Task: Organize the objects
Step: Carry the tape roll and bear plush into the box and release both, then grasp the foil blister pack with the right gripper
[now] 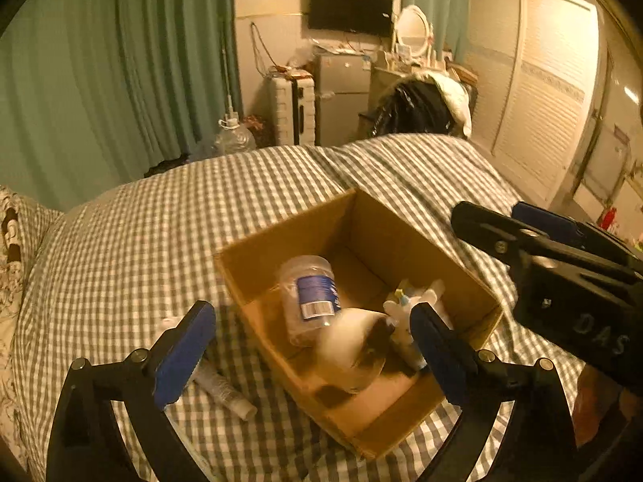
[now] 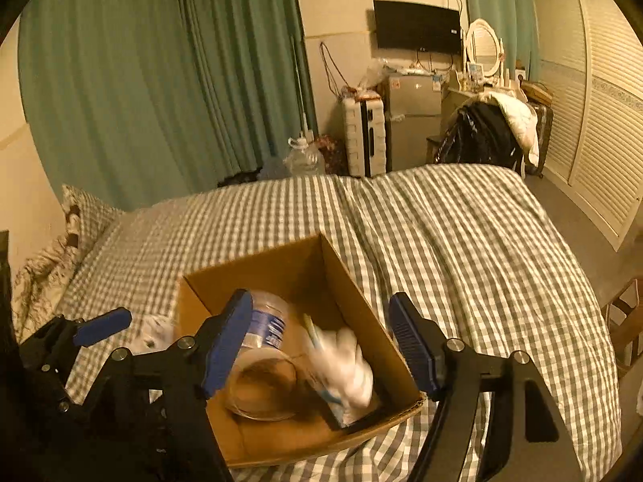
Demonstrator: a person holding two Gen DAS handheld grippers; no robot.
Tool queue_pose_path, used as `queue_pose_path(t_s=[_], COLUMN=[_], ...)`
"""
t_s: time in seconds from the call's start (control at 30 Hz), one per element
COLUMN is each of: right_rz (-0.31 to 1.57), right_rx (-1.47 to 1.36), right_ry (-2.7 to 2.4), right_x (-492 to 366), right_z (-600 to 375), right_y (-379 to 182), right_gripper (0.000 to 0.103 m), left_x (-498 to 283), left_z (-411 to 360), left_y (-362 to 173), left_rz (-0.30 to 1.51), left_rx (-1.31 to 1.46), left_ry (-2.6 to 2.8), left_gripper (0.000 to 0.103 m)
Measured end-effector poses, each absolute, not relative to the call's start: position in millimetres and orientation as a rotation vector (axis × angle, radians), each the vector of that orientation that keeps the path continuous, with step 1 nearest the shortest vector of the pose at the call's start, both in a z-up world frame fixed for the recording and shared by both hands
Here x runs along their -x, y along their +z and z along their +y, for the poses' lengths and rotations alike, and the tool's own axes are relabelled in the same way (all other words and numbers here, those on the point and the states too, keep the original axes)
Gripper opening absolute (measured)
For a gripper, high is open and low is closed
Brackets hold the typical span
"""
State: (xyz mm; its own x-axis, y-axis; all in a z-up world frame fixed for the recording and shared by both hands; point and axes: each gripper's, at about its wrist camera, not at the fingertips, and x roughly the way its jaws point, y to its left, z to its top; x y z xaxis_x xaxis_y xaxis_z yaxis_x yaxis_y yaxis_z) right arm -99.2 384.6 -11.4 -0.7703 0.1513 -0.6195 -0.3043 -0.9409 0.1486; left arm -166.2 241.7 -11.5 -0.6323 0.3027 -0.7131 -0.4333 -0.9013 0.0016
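The bed [image 2: 462,249] wears a grey-and-white checked cover. On it, the cardboard box [image 1: 402,225] is plain brown; inside the box, a clear plastic jar [image 1: 307,293] carries a blue-and-white label. Behind the bed hang green curtains [image 2: 160,80]. Each black hand-held gripper has blue pads [image 2: 227,335].

one box [image 1: 406,237], one jar [image 1: 309,297], one tube [image 1: 225,391]

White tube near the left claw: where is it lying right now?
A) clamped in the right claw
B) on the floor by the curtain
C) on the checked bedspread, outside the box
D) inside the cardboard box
C: the white tube lies on the checked bedspread just outside the cardboard box, beside the open left claw; the right claw is open and holds nothing.
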Motion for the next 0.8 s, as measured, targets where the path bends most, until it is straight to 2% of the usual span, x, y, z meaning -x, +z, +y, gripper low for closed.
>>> queue_pose_path(t_s=[0.3,0.47,0.63,0.8], right_rz=[0.259,0.211,0.178,0.161], right_rx=[0.868,0.875,0.920,1.016], right_ry=[2.772,2.829,2.888,2.915], right_x=[69,55,50,57], right_z=[338,298,258,222], right_y=[44,58,49,12], right_gripper=[0.072,0.072,0.072,0.072], left_x=[136,118,104,95], left_z=[168,113,67,36], left_y=[40,50,37,-4], left_rz=[0.164,0.142,0.136,0.113], left_rx=[0.983,0.981,1.017,1.117], left_ry=[2.623,2.723,2.790,2.821], left_gripper=[0.100,0.100,0.100,0.100])
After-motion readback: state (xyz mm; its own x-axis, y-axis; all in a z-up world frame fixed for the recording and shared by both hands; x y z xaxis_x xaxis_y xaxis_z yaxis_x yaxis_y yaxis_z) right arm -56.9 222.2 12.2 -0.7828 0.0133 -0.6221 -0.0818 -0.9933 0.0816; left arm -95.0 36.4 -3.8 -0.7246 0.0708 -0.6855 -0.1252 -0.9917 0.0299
